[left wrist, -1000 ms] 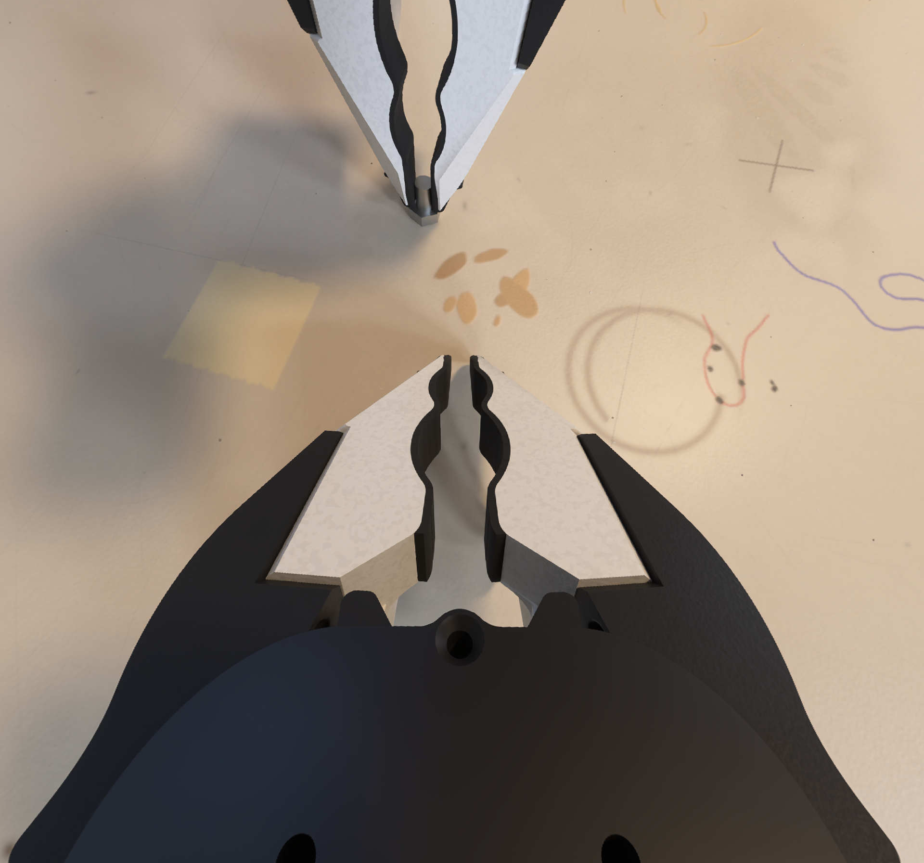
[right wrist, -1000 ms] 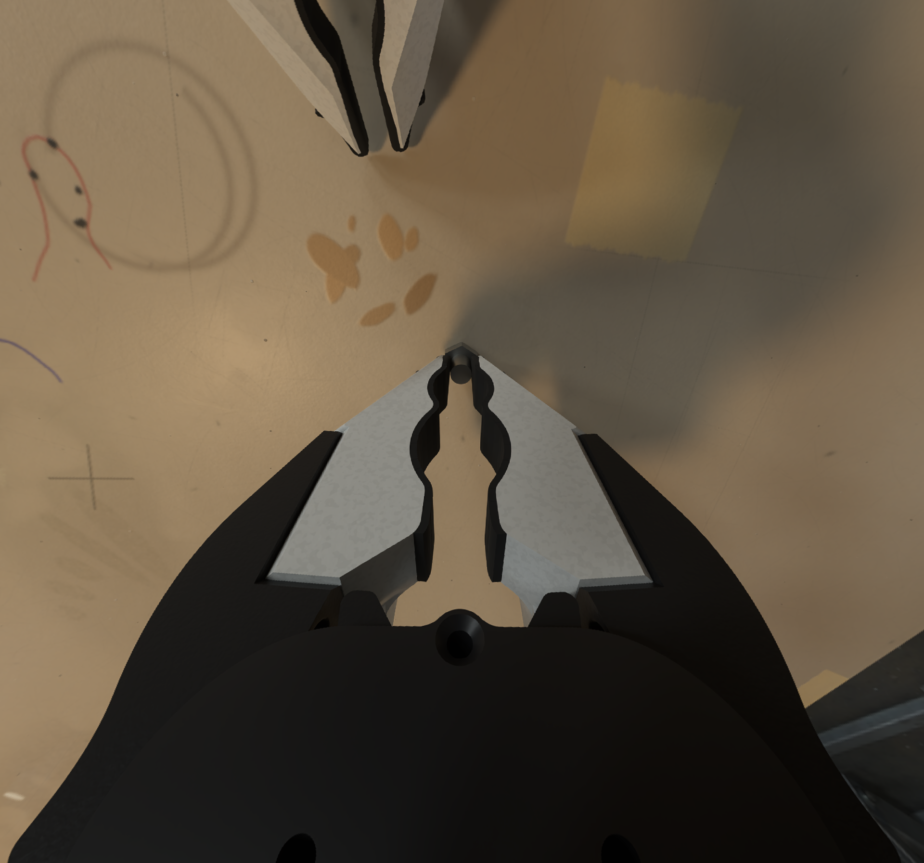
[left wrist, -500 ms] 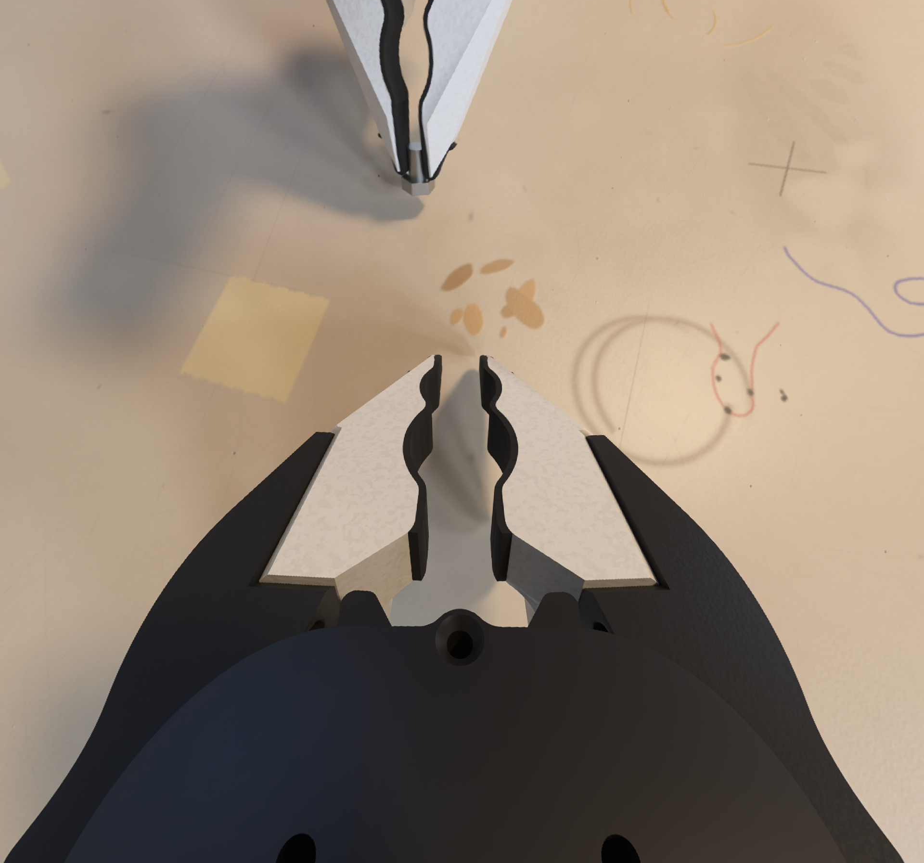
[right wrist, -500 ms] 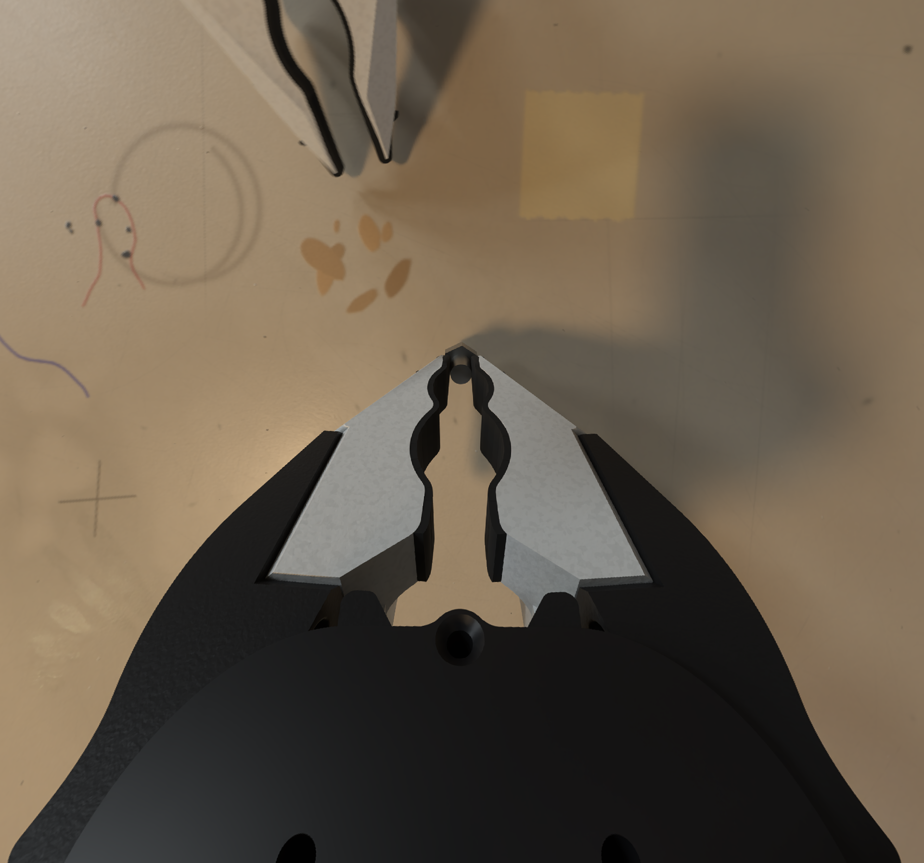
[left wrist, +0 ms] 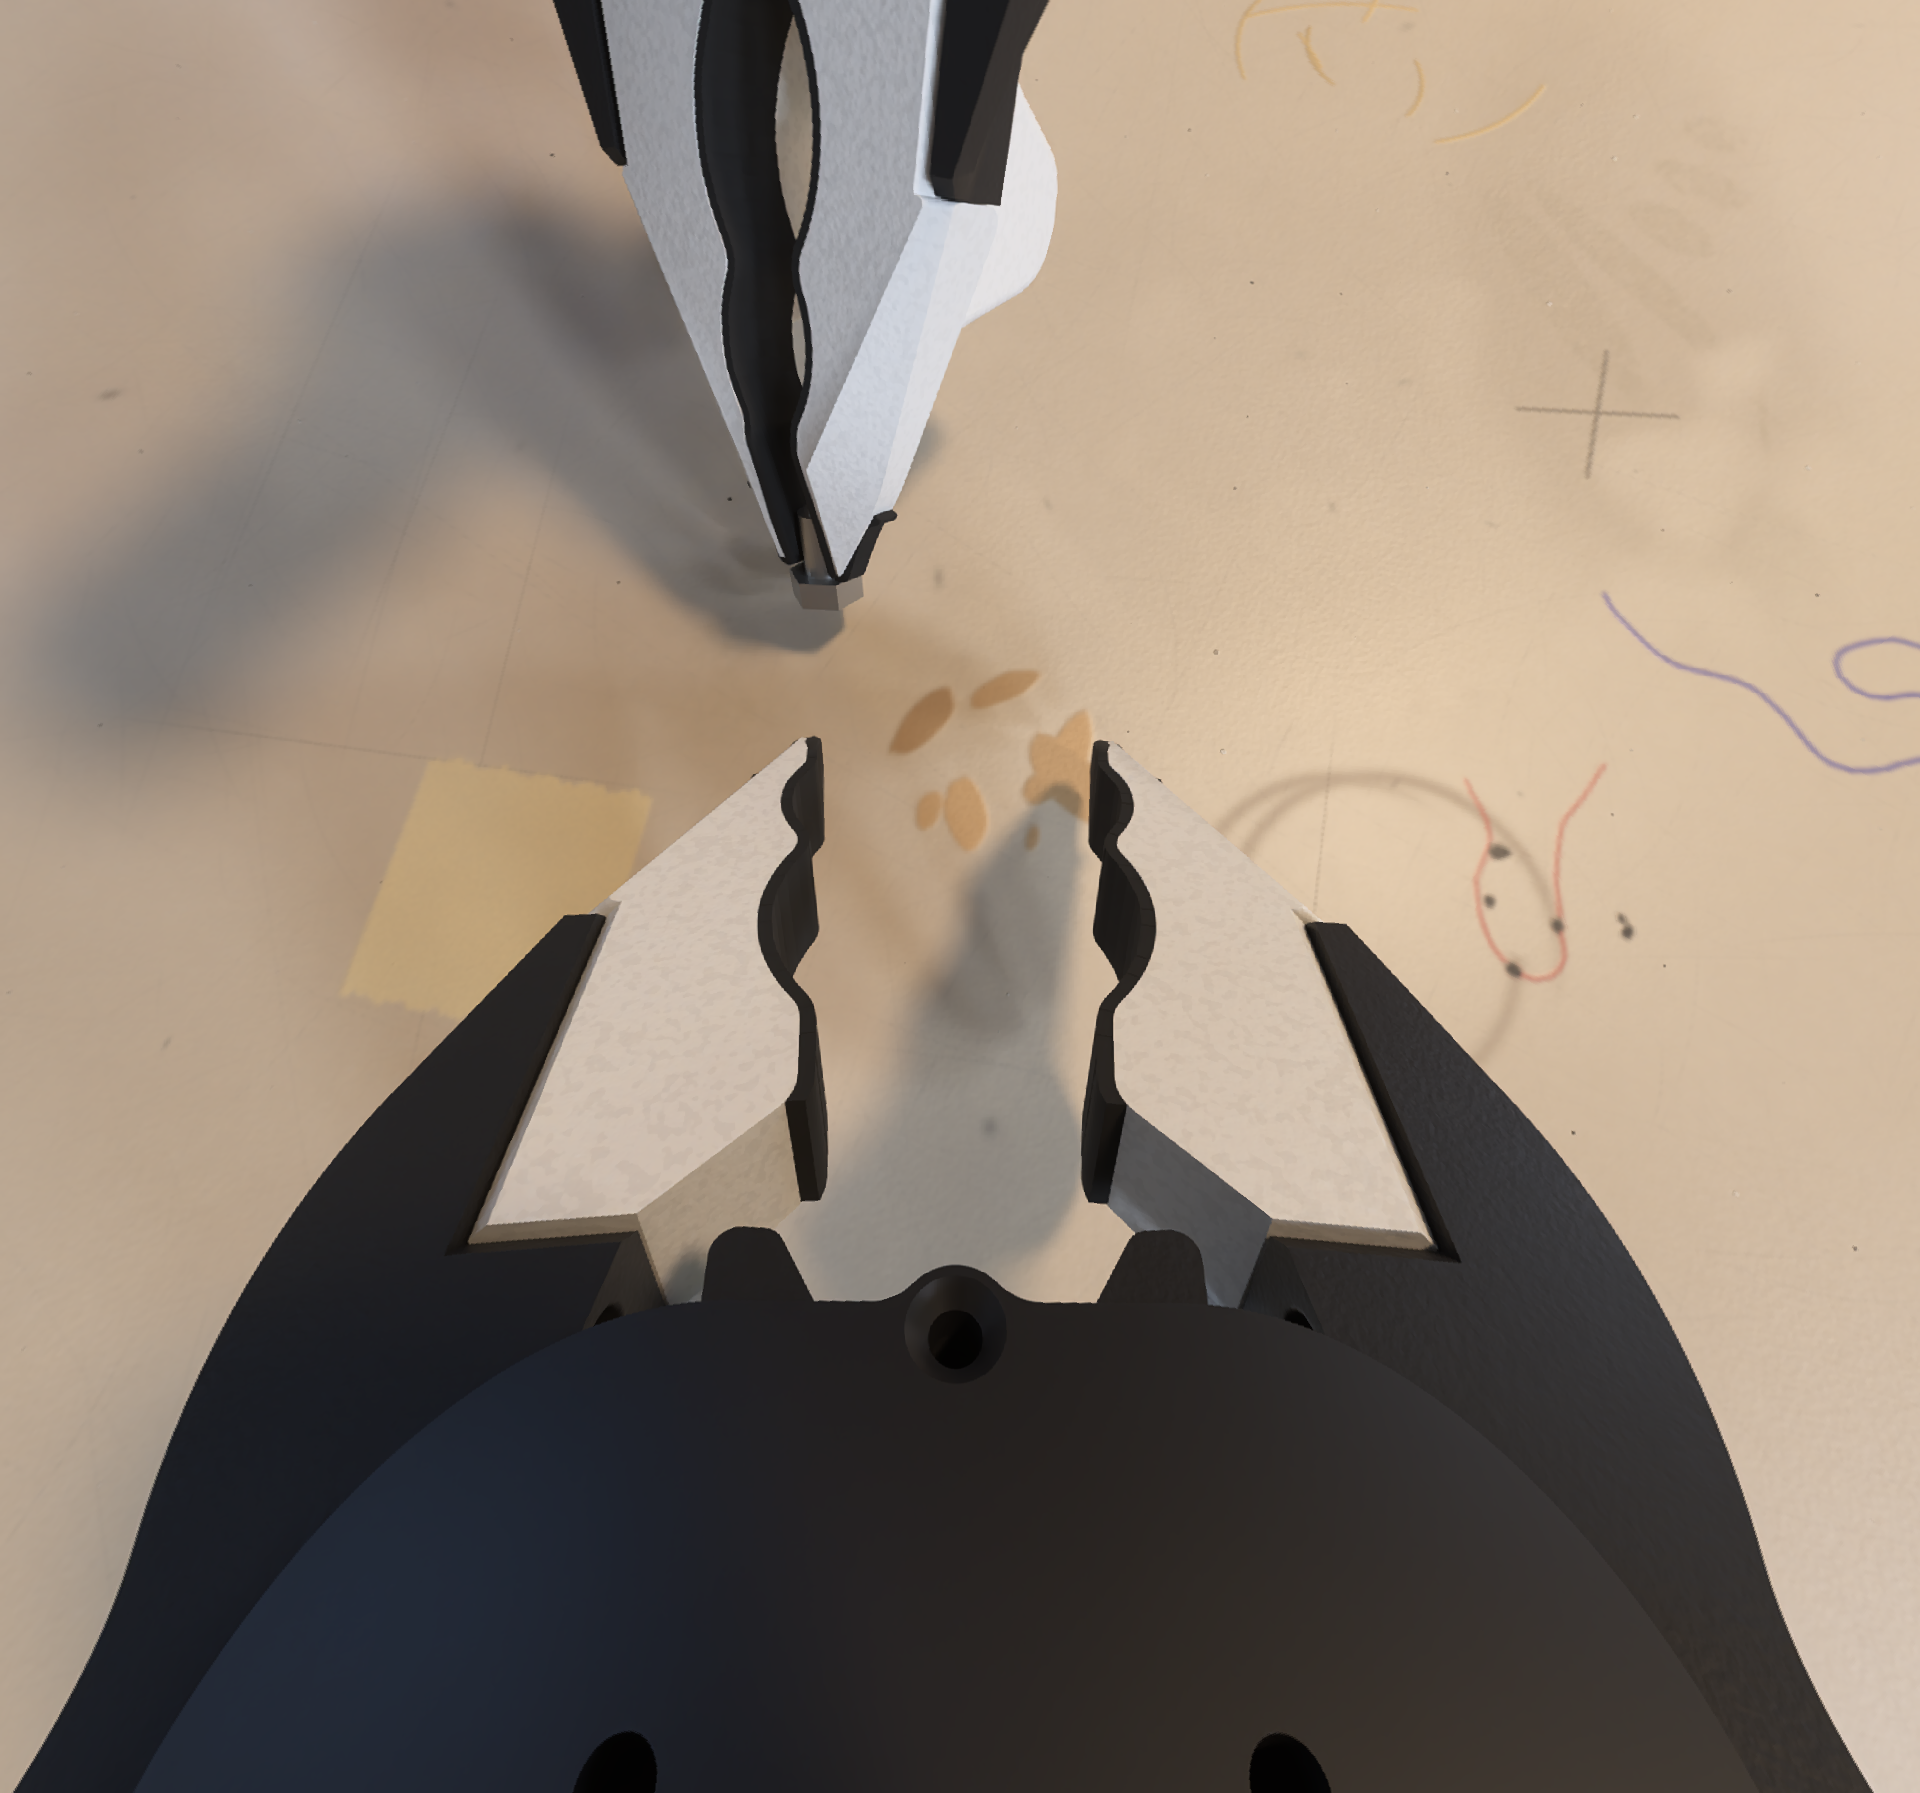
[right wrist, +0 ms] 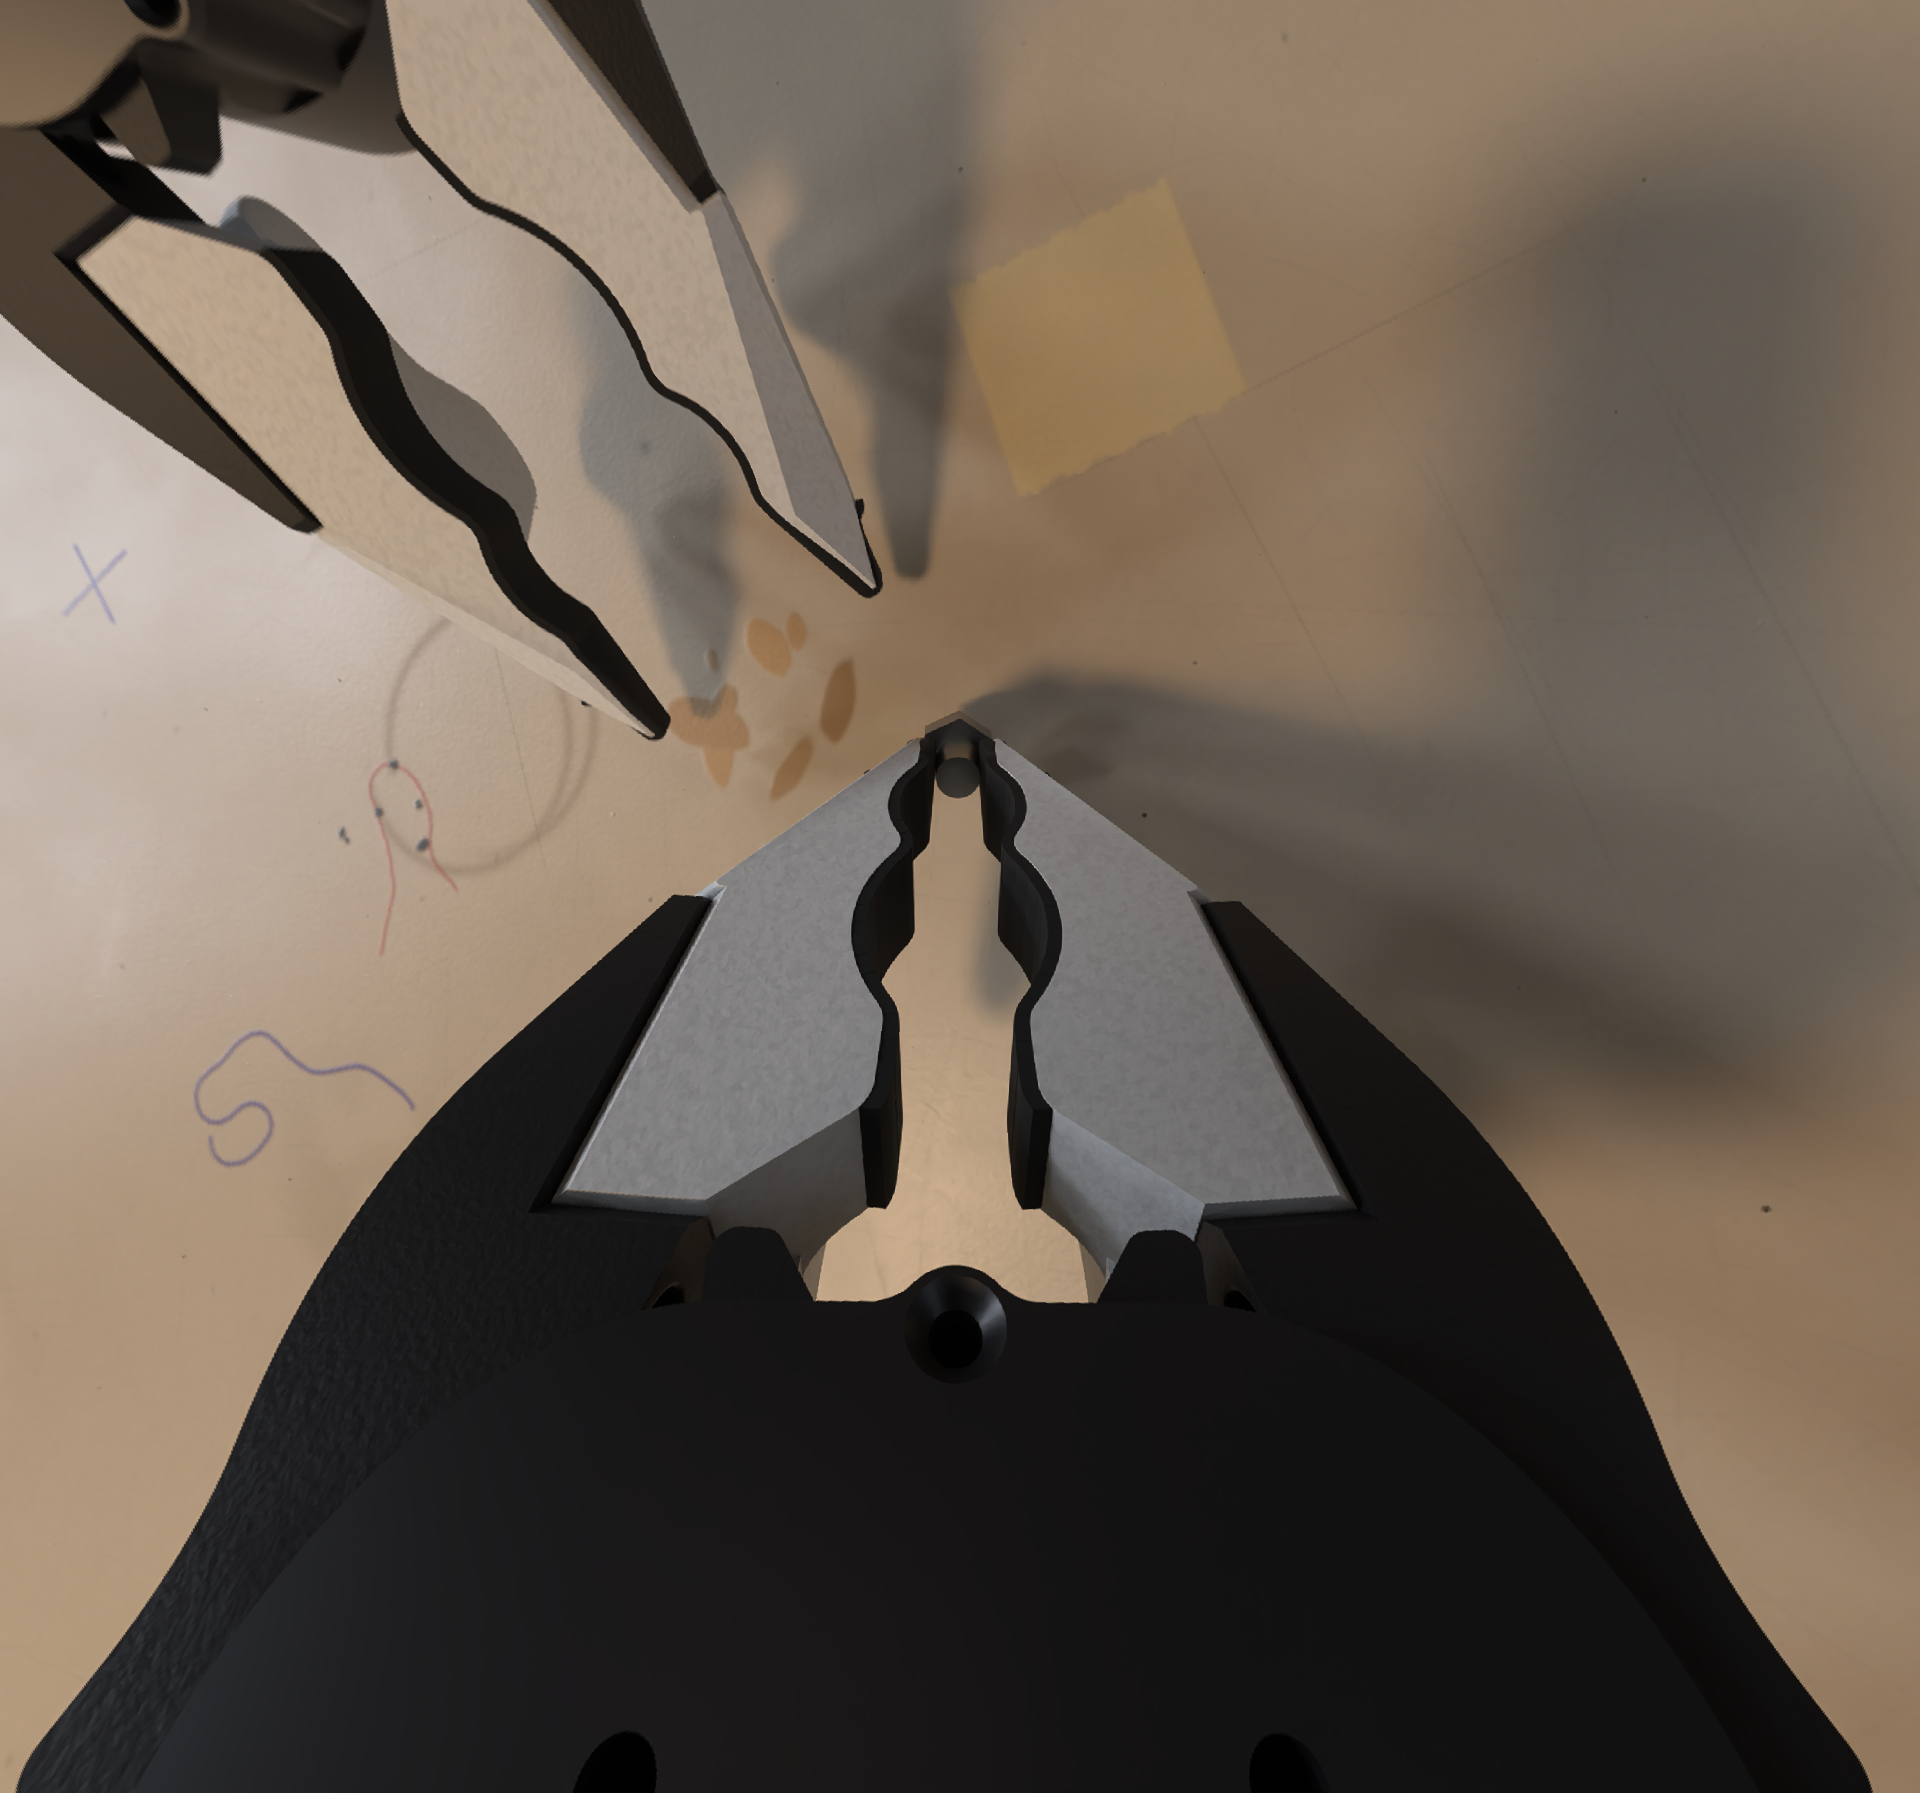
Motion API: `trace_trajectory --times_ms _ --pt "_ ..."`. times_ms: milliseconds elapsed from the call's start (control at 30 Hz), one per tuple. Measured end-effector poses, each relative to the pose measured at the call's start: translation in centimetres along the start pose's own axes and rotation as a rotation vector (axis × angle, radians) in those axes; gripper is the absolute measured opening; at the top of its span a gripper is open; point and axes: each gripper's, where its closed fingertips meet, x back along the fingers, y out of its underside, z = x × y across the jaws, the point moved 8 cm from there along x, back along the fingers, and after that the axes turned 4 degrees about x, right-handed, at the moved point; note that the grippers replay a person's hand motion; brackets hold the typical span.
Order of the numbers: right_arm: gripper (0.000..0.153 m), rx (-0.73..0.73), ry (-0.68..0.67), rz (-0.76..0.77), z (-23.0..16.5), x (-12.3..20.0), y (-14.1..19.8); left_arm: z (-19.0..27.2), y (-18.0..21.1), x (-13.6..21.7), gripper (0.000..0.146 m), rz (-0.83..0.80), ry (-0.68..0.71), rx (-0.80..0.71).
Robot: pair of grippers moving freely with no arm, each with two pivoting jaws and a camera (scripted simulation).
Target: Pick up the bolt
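Note:
A small grey bolt [right wrist: 957, 775] sits pinched between the tips of my right gripper [right wrist: 957, 751], which is shut on it above the beige table. In the left wrist view the right gripper [left wrist: 821, 554] hangs ahead, with the bolt's hex head [left wrist: 828, 592] sticking out below its tips. My left gripper [left wrist: 953, 756] is open and empty, its fingers wide apart above the orange stains. It also shows in the right wrist view [right wrist: 764, 657] at upper left, open, close to the bolt but apart from it.
The beige table carries orange stains [left wrist: 971, 756], a yellow tape patch [left wrist: 499, 886], a dark ring mark [left wrist: 1361, 902], a red scribble [left wrist: 1527, 881], a purple line [left wrist: 1756, 694] and a pencil cross [left wrist: 1595, 413]. Gripper shadows fall to the left.
My left gripper has opened from nearly shut to wide apart. The right gripper, still holding the bolt, has turned and now sits nearer the left gripper.

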Motion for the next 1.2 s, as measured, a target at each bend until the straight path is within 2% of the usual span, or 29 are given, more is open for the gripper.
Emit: trace_trajectory --times_ms 133,567,1200 --pt "0.008 -0.06 -0.036 0.048 0.18 -0.18 0.26 0.05 -0.08 -0.43 0.058 -0.011 0.007 -0.006" --pt "0.008 -0.094 -0.074 0.103 0.41 -0.68 0.25 0.34 -0.1 -0.66 0.06 0.048 0.023 0.009" --pt "0.008 0.041 -0.051 0.104 -0.08 -0.79 0.35 0.6 -0.06 -0.85 0.063 0.035 0.028 -0.017"
